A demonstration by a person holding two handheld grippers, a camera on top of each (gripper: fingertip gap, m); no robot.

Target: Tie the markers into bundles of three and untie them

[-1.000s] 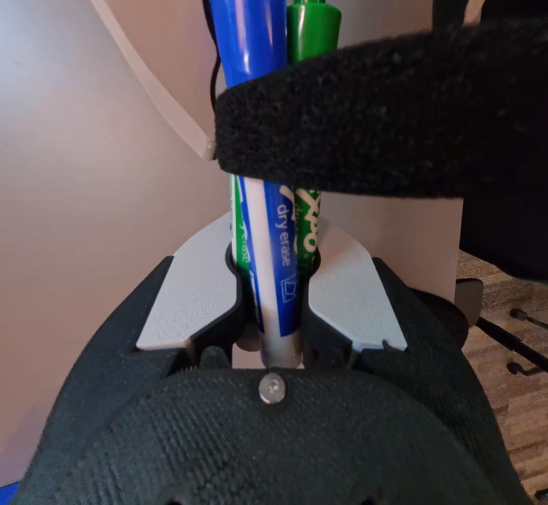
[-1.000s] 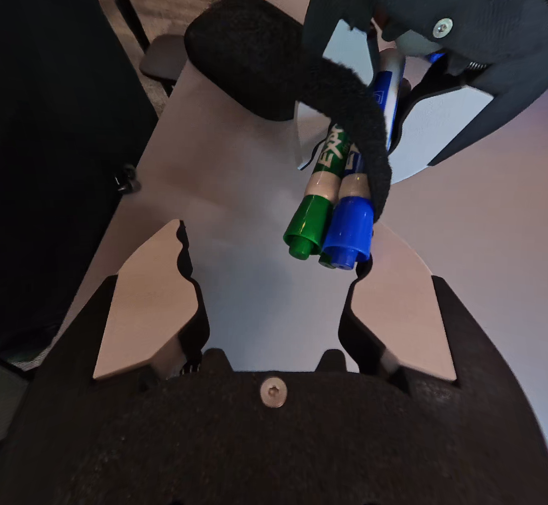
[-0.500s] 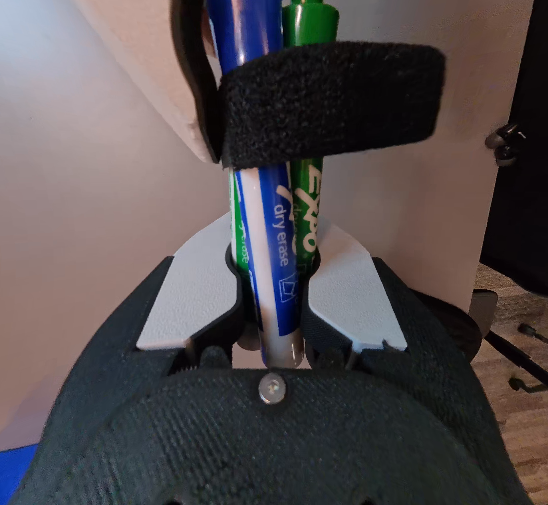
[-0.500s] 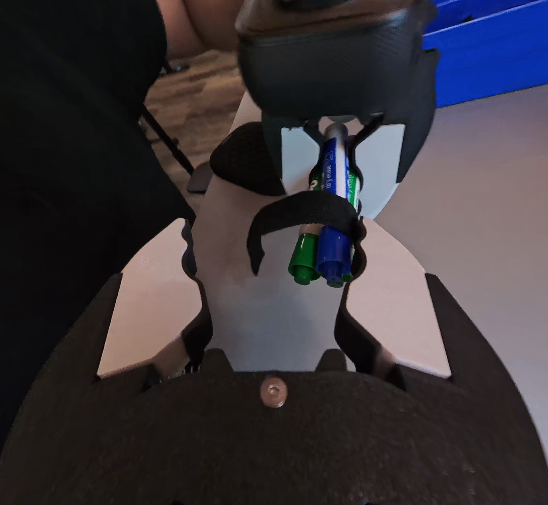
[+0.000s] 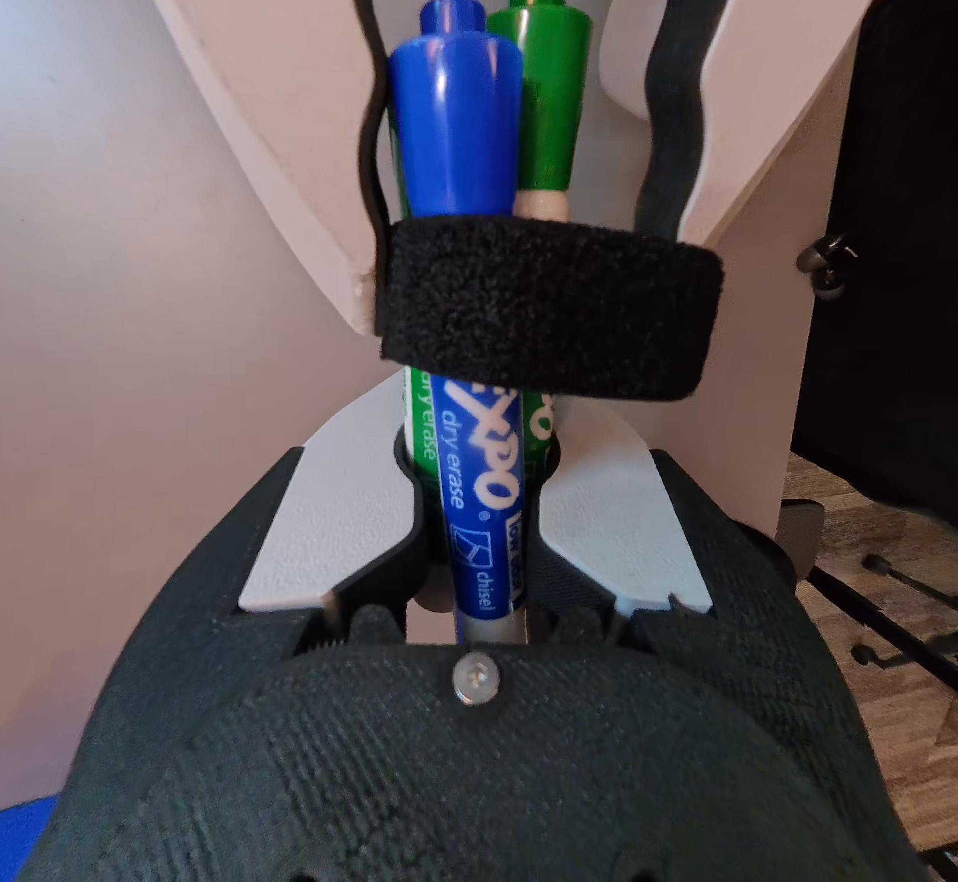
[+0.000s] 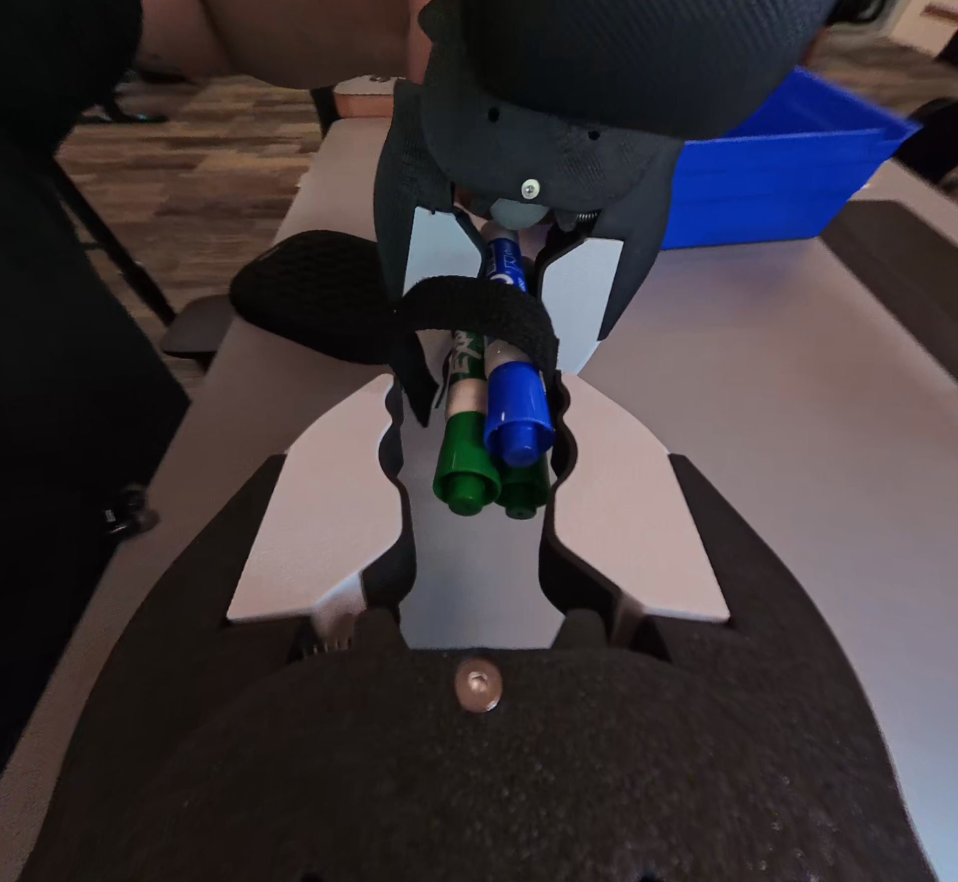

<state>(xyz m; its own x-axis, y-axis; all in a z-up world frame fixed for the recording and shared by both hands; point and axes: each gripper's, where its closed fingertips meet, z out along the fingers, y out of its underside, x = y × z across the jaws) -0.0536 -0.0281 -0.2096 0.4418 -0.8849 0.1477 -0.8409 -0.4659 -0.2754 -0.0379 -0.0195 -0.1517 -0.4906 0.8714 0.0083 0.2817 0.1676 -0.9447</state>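
Observation:
My left gripper (image 5: 479, 437) is shut on a bundle of three markers: a blue one (image 5: 456, 121) and two green ones (image 5: 549, 95), caps pointing away. A black hook-and-loop strap (image 5: 544, 307) wraps the barrels just below the caps, its free end sticking out to the right. In the right wrist view, my right gripper (image 6: 474, 390) has its jaws narrowed around the blue cap (image 6: 518, 406) and green caps (image 6: 466, 463). A small gap shows on the left, where the strap's loose tail (image 6: 414, 385) hangs. The left gripper (image 6: 510, 328) faces it.
The white table (image 6: 777, 390) lies under both grippers. A blue bin (image 6: 777, 183) stands at the back right. A black mesh chair part (image 6: 311, 297) sits at the table's left edge. A person's arm (image 6: 285, 2) is beyond it. A chair caster (image 5: 824, 266) is at the right. Tip to tip, the grippers are about 6 cm apart.
My right gripper has moved in over the marker caps and its jaws have narrowed around them. The strap now sits lower on the barrels with a shorter free end. The left grip is unchanged.

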